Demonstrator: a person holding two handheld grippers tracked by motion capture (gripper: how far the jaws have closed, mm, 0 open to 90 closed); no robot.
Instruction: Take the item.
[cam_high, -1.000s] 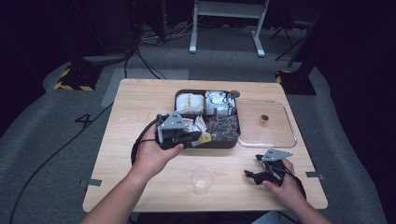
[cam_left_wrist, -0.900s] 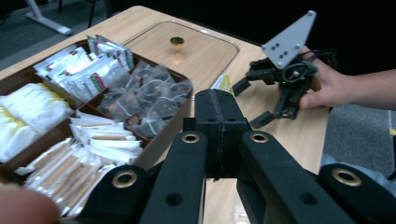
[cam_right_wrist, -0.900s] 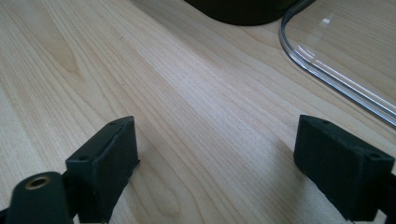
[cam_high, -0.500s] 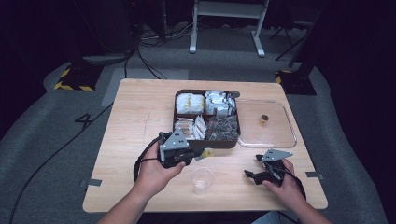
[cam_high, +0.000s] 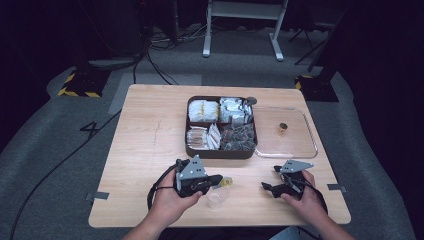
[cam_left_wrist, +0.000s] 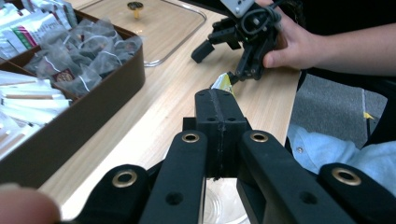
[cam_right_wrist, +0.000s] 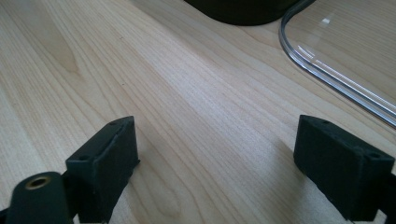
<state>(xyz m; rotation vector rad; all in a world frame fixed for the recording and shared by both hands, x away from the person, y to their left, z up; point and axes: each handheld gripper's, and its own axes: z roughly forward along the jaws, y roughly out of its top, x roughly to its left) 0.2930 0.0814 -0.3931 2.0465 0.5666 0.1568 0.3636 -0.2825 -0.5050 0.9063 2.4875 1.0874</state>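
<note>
My left gripper is shut on a small yellow sachet, whose tip sticks out past the closed jaws. It hovers over a clear plastic cup near the table's front edge; the cup's rim shows under the jaws. My right gripper rests low on the table at the front right, open with nothing between its jaws. Behind them stands a brown compartment box of tea bags and sachets.
The box's clear lid with a small knob lies flat to the right of the box, and its rim is just ahead of my right gripper. Bare wooden table stretches to the left. A cable loops by the left hand.
My left gripper has pulled back from the box toward the front edge with the yellow sachet, ending over the cup. The right gripper has stayed put.
</note>
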